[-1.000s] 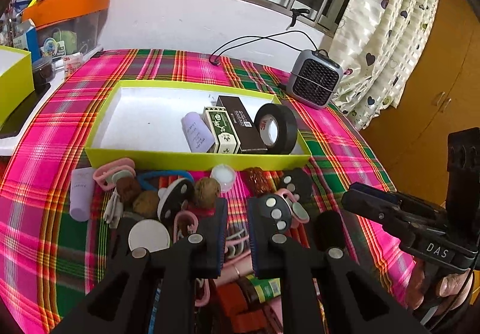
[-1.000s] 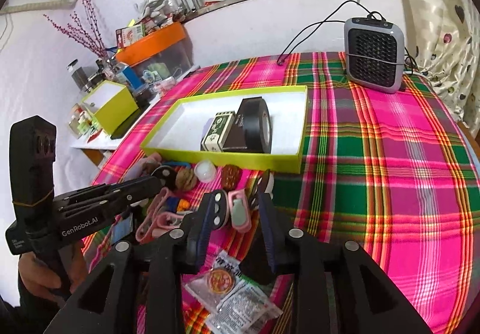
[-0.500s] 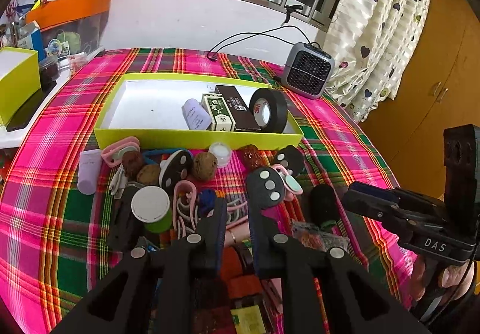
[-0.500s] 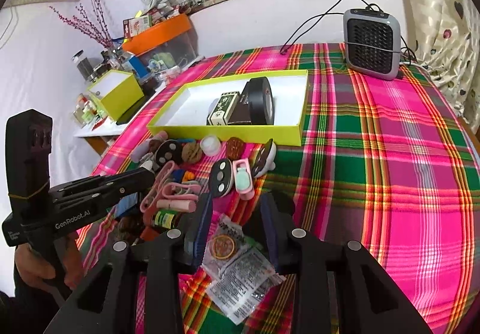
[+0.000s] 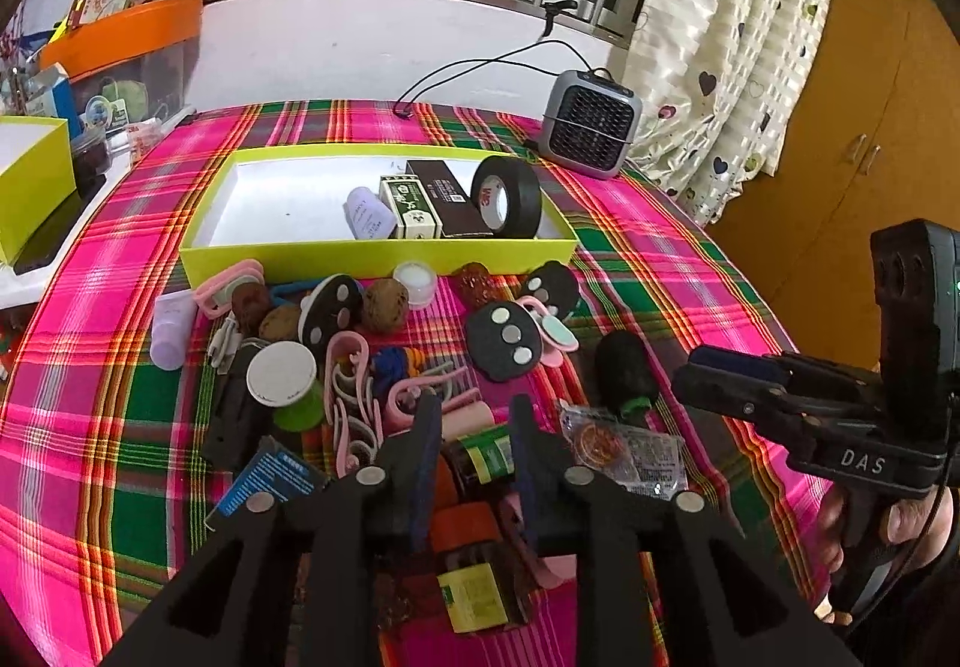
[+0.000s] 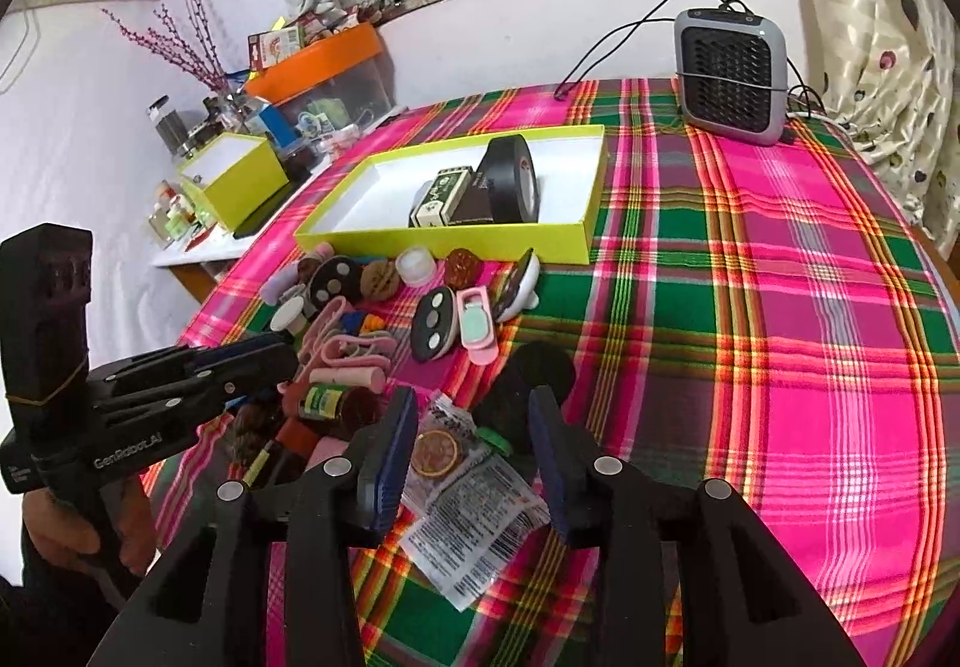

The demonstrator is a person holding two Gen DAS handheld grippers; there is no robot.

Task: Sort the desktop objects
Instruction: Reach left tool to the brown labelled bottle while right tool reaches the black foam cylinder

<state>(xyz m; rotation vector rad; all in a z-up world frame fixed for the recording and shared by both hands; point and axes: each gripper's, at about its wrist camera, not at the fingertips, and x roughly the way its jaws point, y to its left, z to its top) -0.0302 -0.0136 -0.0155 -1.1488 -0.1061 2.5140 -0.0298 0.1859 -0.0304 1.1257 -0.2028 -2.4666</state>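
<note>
A: Left wrist view first. The left tongs (image 5: 471,430) have just been opening and stand partly apart over the near end of the pile, with nothing pressed between the pads. Under the gap lie a small dark bottle with a green label (image 5: 483,457) and a pink tube (image 5: 465,418).

B: And the lime tray (image 5: 372,254)?

A: At the far side of the pile on the plaid surface (image 5: 108,397). It already holds a black tape roll (image 5: 507,196), a green and white box (image 5: 414,205), a dark box (image 5: 447,199) and a lilac tube (image 5: 366,211).

B: Right wrist view?

A: The right tongs (image 6: 474,442) have also just been opening; they are about half apart and hold nothing. A clear snack packet (image 6: 468,505) lies flat between the pads, with a black capsule with a green cap (image 6: 528,379) just beyond.

B: So which grasp looks best?

A: I'd judge the packet. It is thin and slack, so come down low, take a raised edge or the round sweet inside, and close slowly. Keep the left tongs clear while the right one carries to the tray.
</note>
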